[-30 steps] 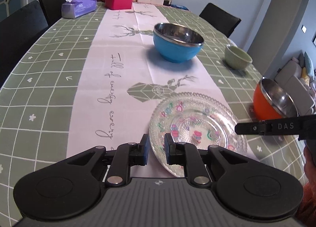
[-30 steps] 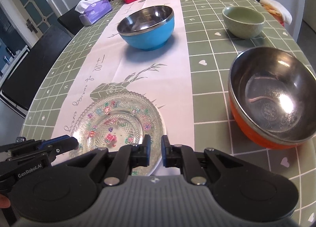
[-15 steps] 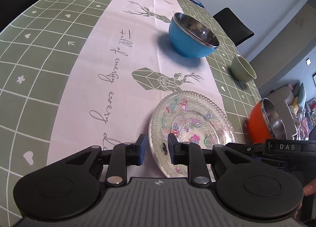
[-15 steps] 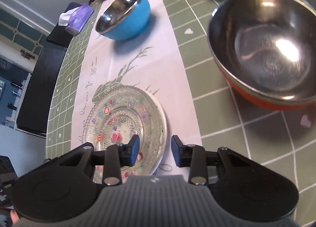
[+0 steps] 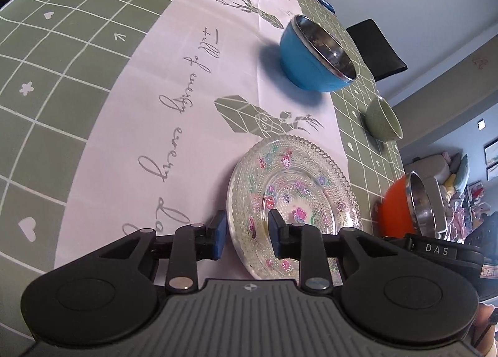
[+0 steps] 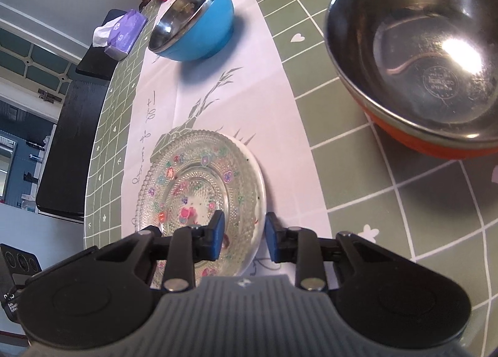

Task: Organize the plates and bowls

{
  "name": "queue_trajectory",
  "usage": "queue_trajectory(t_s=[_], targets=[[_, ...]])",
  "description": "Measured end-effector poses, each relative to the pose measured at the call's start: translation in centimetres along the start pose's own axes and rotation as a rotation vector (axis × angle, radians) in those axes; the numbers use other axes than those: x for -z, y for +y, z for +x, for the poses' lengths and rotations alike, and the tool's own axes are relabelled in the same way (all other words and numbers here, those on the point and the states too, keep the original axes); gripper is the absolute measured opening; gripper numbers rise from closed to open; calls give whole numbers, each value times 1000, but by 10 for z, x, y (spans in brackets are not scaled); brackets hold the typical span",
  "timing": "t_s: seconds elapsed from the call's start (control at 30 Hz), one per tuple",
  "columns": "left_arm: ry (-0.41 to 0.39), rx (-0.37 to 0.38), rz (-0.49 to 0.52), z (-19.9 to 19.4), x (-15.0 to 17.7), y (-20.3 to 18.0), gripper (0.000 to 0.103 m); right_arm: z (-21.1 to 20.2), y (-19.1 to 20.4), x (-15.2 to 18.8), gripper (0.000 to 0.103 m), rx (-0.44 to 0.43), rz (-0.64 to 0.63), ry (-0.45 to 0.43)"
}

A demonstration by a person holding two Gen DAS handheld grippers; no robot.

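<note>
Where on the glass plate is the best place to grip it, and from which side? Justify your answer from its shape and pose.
Grip the thin raised rim of the glass plate at its near edge. It lies flat, so one jaw goes over the rim and one under, as both sets of open jaws already straddle it.

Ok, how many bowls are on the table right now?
3. A blue bowl sits on the white runner mid-table, a small green bowl beyond it toward the right edge, and an orange bowl nearest, right of the glass plate. More may lie outside view.

A home dining room: big table (image 5: 77, 55) with green cloth, black chairs (image 5: 376, 46), tissue box (image 6: 121, 33), sofa (image 5: 435, 167) behind.
</note>
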State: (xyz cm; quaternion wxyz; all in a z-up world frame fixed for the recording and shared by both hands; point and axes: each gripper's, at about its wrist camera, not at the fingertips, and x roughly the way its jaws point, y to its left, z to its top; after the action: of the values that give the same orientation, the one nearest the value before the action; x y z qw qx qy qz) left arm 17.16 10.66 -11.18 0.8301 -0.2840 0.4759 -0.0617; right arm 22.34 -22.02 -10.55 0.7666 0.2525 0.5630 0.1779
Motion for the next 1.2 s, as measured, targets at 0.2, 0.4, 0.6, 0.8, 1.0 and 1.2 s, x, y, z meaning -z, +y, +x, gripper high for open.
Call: queue_trajectory(t_s=[0.2, 0.4, 0.6, 0.8, 1.0, 1.2], targets=[[-33, -61, -25, -2, -18, 9, 32, 18, 20, -9, 27, -14, -41, 13], [-51, -108, -47, -1, -40, 18, 32, 36, 38, -20, 27, -23, -68, 20], [-46, -127, -46, 3, -57, 22, 32, 47, 47, -30, 27, -29, -74, 19], [-58, -160, 4, 2, -54, 14, 32, 47, 51, -30, 28, -17, -94, 12], [-101, -195, 58, -4, -52, 7, 32, 44, 53, -30, 29, -11, -108, -4], [-239, -243, 174, -27, -42, -15, 43, 17, 65, -26, 40, 34, -201, -85]])
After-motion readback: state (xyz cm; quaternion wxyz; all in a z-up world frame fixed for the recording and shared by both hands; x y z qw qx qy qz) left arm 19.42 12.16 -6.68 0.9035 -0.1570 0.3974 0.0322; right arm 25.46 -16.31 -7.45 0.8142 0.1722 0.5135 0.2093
